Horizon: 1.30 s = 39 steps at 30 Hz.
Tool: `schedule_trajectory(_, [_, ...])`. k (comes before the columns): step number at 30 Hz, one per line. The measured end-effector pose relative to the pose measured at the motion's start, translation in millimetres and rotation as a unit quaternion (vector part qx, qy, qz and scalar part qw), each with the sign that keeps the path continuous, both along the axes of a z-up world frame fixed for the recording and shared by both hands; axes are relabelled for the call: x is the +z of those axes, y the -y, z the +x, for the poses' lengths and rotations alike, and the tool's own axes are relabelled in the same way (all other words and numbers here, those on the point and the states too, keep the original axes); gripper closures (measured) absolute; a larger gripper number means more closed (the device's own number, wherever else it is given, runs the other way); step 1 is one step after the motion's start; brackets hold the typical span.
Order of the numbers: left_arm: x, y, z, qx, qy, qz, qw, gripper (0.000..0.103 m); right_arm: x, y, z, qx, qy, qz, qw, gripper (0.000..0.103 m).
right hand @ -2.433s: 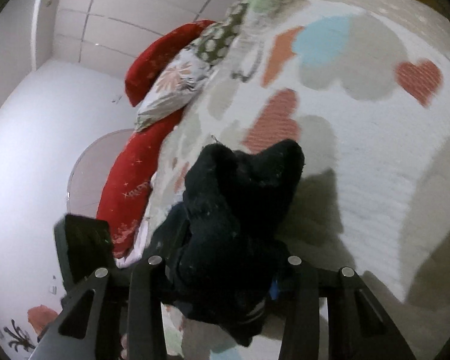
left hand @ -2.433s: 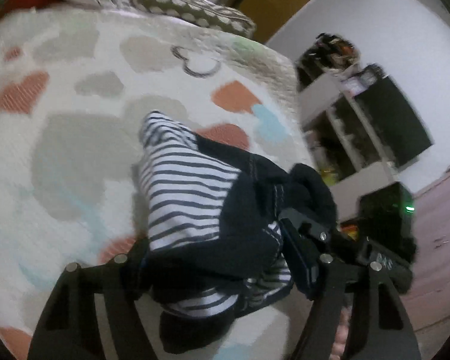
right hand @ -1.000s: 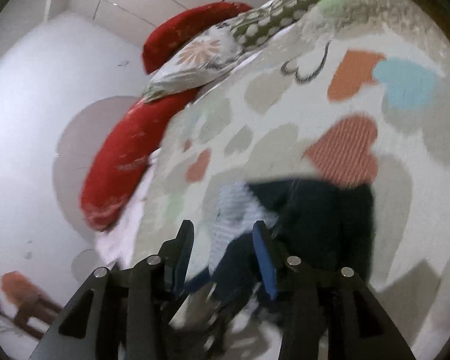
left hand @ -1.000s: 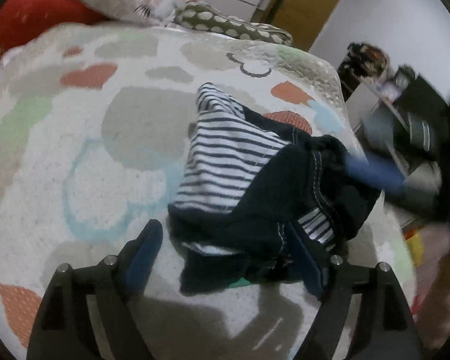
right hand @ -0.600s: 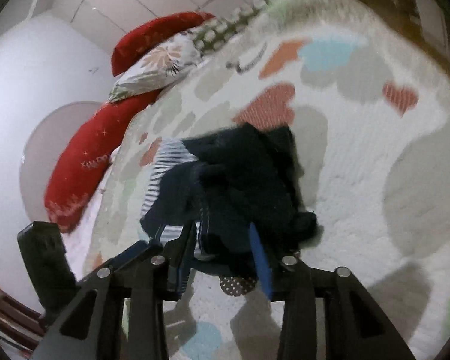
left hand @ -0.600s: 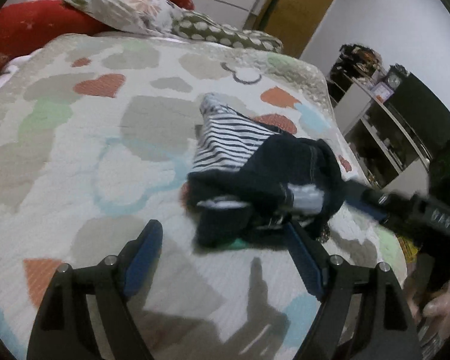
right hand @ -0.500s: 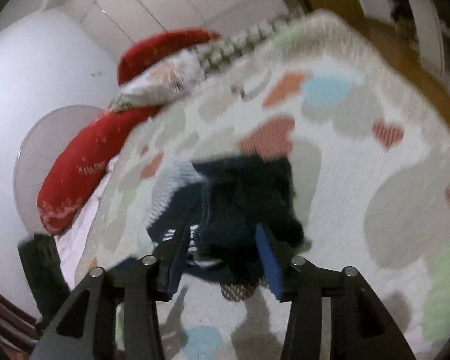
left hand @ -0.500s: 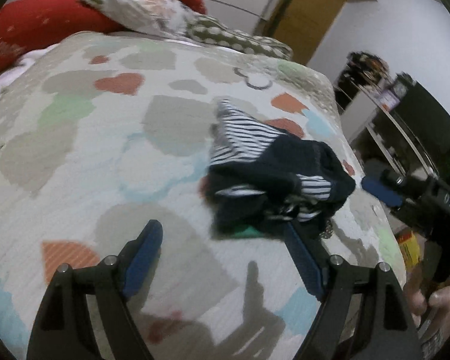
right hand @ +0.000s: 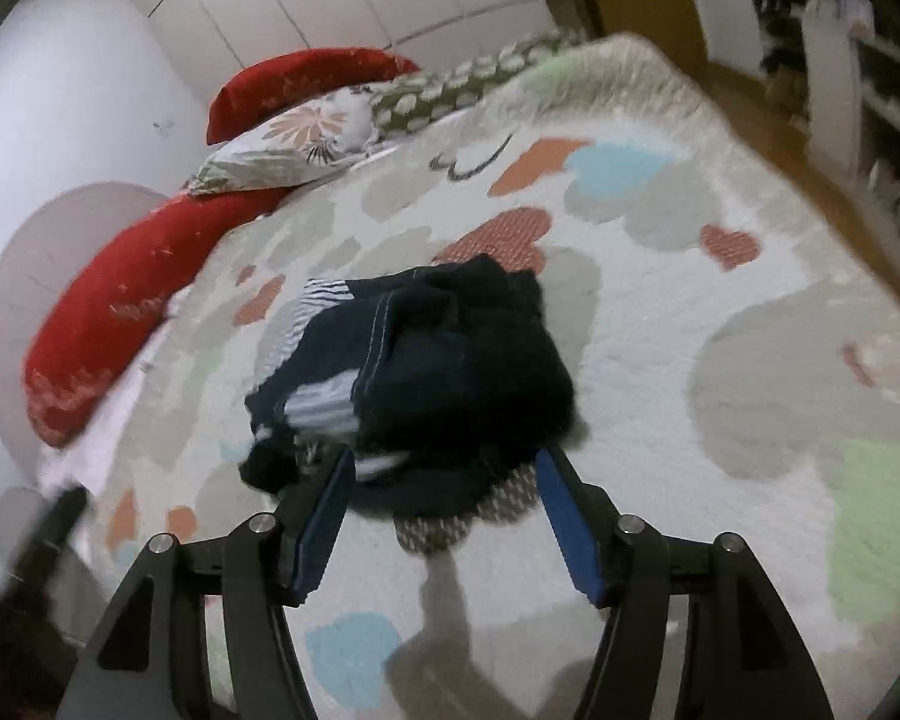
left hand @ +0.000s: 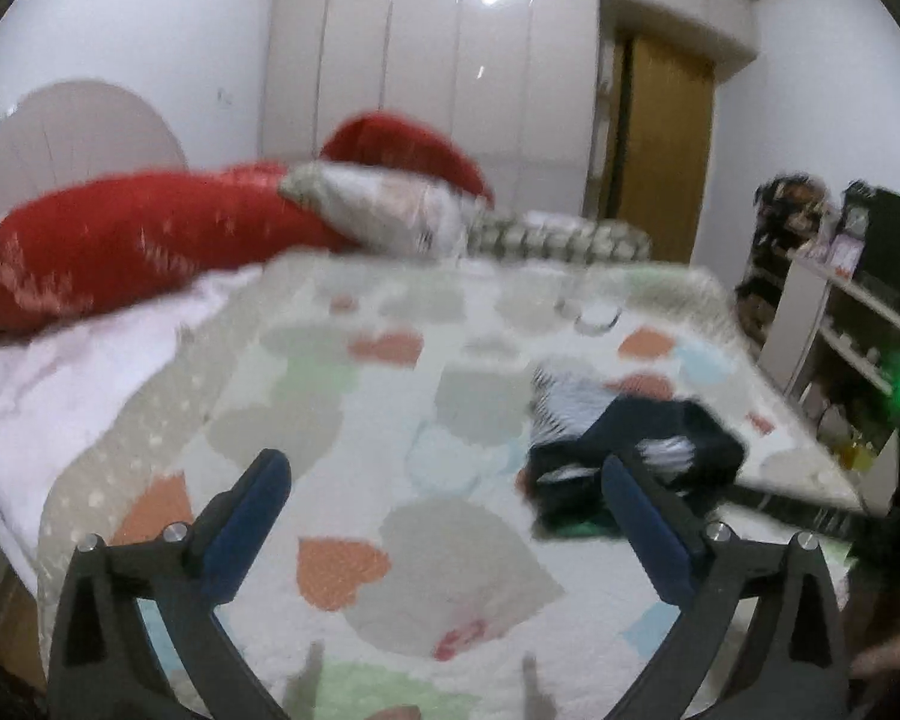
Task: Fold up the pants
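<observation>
The dark navy pants (right hand: 450, 354) with a striped lining lie in a crumpled heap on the heart-patterned bedspread (right hand: 720, 312). In the left wrist view the heap (left hand: 624, 450) sits right of centre, beyond the right finger. My left gripper (left hand: 444, 498) is open and empty, raised above the bed and apart from the pants. My right gripper (right hand: 444, 483) is open and empty, its blue pads (right hand: 324, 516) just short of the heap's near edge.
Red bolster pillows (left hand: 132, 240) and a floral pillow (right hand: 288, 147) lie at the head of the bed. A shelf unit (left hand: 840, 324) stands right of the bed. A wooden door (left hand: 660, 150) is behind. The bed's edge (right hand: 822, 192) drops to the floor.
Both grippers let go of the pants and opened. Both pulled back from the heap, which now rests on the bed. The left gripper tilted up toward the room.
</observation>
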<state>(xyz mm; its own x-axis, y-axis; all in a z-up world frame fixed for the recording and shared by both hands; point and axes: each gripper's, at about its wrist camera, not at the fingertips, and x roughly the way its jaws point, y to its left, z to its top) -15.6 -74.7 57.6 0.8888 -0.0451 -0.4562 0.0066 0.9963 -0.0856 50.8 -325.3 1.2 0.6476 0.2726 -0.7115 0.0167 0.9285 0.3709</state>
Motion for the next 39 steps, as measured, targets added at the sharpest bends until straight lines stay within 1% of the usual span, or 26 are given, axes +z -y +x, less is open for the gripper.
schedule_trajectory(1, [3, 4, -2, -0.01, -0.002, -0.002, 0.9999, 0.0, 1, -2, -8, -0.003, 0.004, -0.007, 1.0, 0.034])
schedule_trajectory(3, [4, 11, 0, -0.03, -0.026, -0.004, 0.9992, 0.0, -1, -9, -26, -0.01, 0.01, -0.026, 1.0, 0.033])
schedule_trajectory(5, [-3, 21, 7, -0.052, -0.083, 0.004, 0.9952, 0.0, -3, -14, -34, -0.017, 0.01, -0.047, 0.999, 0.032])
schedule_trajectory(7, [-14, 31, 11, -0.063, -0.122, 0.014, 0.9904, 0.0, -7, -17, -40, -0.022, 0.005, -0.078, 0.997, 0.032])
schedule_trajectory(9, [-24, 39, 7, -0.062, -0.137, 0.027, 0.9882, 0.0, -12, -15, -44, -0.033, -0.004, -0.107, 0.994, 0.032])
schedule_trajectory(13, [-39, 53, 2, -0.08, -0.163, 0.031, 0.9829, 0.0, -17, -10, -54, -0.039, -0.009, -0.114, 0.993, 0.031])
schedule_trajectory(19, [-49, 58, 4, -0.091, -0.183, 0.019, 0.9786, 0.0, -27, -12, -60, -0.035, -0.018, -0.131, 0.991, 0.029])
schedule_trajectory(24, [-49, 55, 3, -0.088, -0.19, 0.01, 0.9777, 0.0, -22, -12, -64, -0.044, -0.01, -0.136, 0.99, 0.029])
schedule_trajectory(30, [-48, 58, 1, -0.095, -0.185, 0.019, 0.9779, 0.0, -14, -18, -68, -0.043, 0.004, -0.149, 0.988, 0.028])
schedule_trajectory(34, [-48, 62, -2, -0.1, -0.182, 0.028, 0.9778, 0.0, -17, -17, -66, -0.042, -0.004, -0.149, 0.988, 0.027])
schedule_trajectory(39, [-52, 63, 0, -0.091, -0.19, 0.032, 0.9769, 0.0, -19, -17, -65, -0.043, -0.01, -0.148, 0.988, 0.027])
